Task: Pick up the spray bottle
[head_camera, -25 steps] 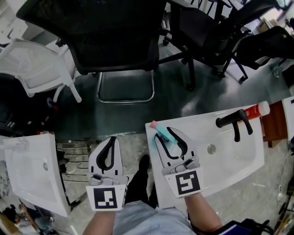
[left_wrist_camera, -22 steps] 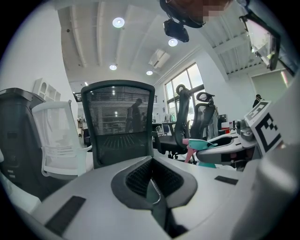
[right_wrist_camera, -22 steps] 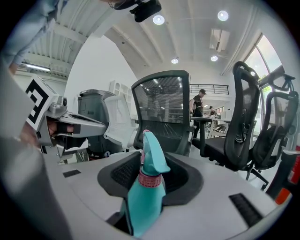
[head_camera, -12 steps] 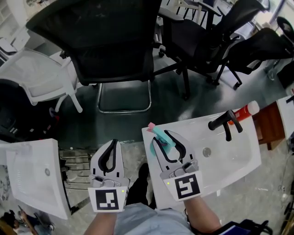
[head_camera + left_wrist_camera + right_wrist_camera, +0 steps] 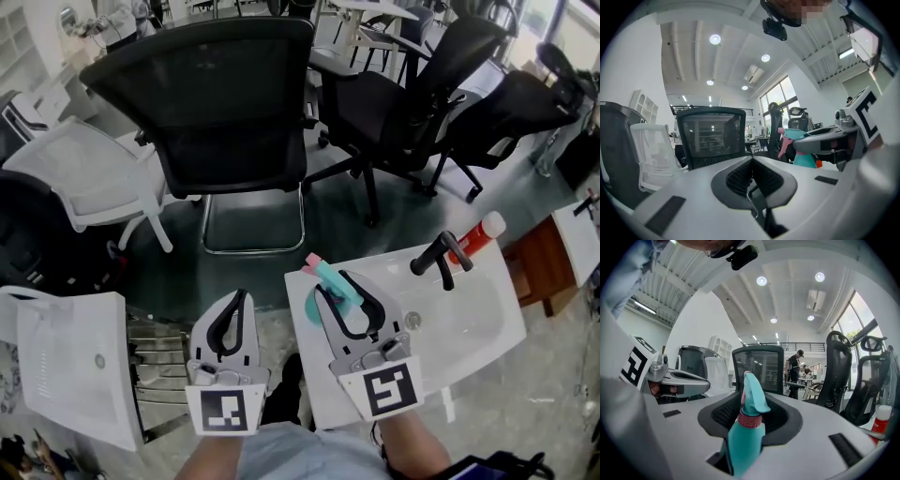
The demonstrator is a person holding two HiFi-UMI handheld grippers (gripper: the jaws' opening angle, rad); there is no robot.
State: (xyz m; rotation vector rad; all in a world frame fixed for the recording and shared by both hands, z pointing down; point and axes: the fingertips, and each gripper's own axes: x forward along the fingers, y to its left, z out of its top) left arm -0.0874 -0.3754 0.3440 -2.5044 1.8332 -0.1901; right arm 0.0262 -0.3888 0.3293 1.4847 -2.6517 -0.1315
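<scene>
Left tongs [image 5: 240, 298]: jaws fully together, tips meeting, nothing between them. Right tongs [image 5: 336, 287]: jaws partway apart, pads clamped on both sides of the teal spray bottle [image 5: 328, 276]. The bottle is held upright with its spray head above the jaws and its body hanging below. In the head view it sits over the left edge of the right-hand basin. Left gripper view alone gives the side profile: the right tongs level, the teal body under them, and the pink trigger [image 5: 783, 143] beneath the spray head. Right gripper view alone gives the pink collar [image 5: 751, 419] at the bottle's neck, the left tongs alongside at its left edge, and people standing far back in the room. Head view alone gives both containers. Left basin [image 5: 56, 398]: white, tilted, its interior showing a small drain hole [image 5: 98, 361]. Right basin [image 5: 478, 309]: white, its interior showing a round drain [image 5: 412, 321], with a black faucet [image 5: 439, 255] on the far rim. Red bottle with white cap [image 5: 476, 234]: lies just behind that rim and also shows at the right gripper view's right edge. Beyond, left to right: white chair [image 5: 84, 173], black mesh chair [image 5: 225, 103].
</scene>
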